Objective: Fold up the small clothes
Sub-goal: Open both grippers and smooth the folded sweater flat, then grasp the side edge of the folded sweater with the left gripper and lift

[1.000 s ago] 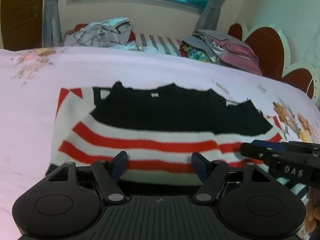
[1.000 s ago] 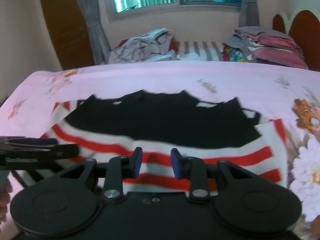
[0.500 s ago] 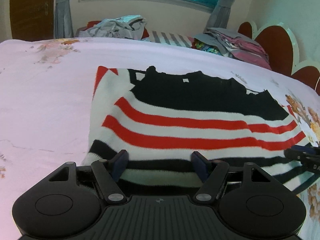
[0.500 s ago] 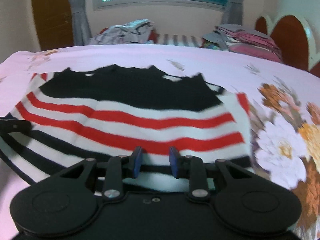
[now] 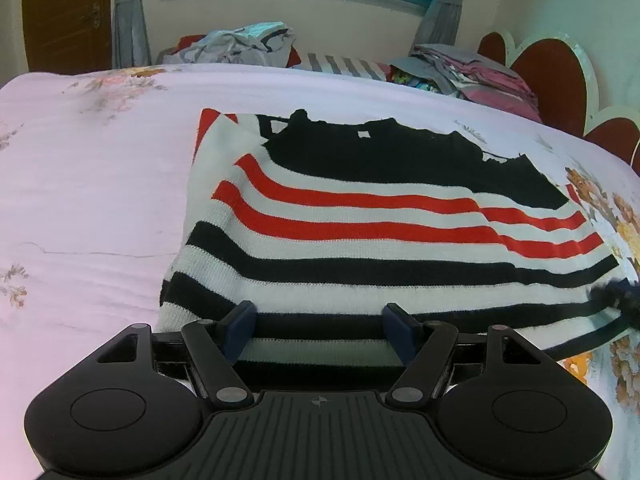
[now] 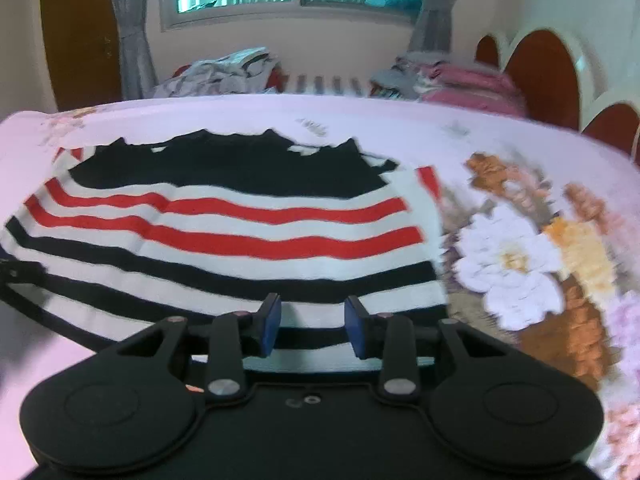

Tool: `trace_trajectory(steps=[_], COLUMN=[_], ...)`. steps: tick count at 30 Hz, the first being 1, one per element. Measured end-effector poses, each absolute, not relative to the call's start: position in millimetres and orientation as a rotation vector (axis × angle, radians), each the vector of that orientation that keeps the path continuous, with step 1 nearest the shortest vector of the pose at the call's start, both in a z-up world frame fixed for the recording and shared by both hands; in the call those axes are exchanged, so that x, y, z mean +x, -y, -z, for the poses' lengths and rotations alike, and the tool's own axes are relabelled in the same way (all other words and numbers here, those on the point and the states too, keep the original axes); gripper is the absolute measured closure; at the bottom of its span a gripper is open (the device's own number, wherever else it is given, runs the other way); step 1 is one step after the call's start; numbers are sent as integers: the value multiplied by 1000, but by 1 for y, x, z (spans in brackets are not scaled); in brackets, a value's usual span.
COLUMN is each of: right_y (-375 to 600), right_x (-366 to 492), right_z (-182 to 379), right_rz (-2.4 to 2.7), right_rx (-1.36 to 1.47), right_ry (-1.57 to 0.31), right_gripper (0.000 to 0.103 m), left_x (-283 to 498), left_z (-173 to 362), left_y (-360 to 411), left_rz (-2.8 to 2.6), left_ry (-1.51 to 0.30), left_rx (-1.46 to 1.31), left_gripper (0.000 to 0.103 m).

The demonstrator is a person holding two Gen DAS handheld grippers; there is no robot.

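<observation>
No words, numbers or brand names can be read anywhere. The only sign is a small crosshair mark moulded into the ribbed black housing behind the left tongs.

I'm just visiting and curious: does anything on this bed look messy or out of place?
The striped sweater lies fairly flat on the floral bedsheet. What stands out is the far edge of the bed: a crumpled heap of clothes on the left, against a neater stack of folded clothes on the right.
</observation>
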State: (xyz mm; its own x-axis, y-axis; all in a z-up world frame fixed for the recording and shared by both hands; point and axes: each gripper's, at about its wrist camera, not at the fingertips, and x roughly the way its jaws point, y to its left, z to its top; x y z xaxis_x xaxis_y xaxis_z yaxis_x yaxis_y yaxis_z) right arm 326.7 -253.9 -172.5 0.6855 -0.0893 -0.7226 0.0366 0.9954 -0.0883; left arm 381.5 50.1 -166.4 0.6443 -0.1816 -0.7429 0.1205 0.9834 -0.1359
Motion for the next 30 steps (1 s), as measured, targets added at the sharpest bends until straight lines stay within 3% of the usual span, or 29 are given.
trace_trajectory(steps=[11,14,15,30], right_y=[241,228,224,188], right_x=[319,321,322,359], right_z=[150,144,141,151], right_rz=[1,-39,-52,-174], right_rx=[10,3,2,28], right_ry=[-790,-775,-771,-777], right_gripper=[65,58,58,55], left_x=[372,367,365,362], left_z=[151,150,150,196], left_y=[-63,-71,-73,-102], left_rz=[169,169,166,133], left_ry=[-909,-924,-922,-949], left_rx=[-197,-248,-265,-684], left_gripper=[33,13,12,12])
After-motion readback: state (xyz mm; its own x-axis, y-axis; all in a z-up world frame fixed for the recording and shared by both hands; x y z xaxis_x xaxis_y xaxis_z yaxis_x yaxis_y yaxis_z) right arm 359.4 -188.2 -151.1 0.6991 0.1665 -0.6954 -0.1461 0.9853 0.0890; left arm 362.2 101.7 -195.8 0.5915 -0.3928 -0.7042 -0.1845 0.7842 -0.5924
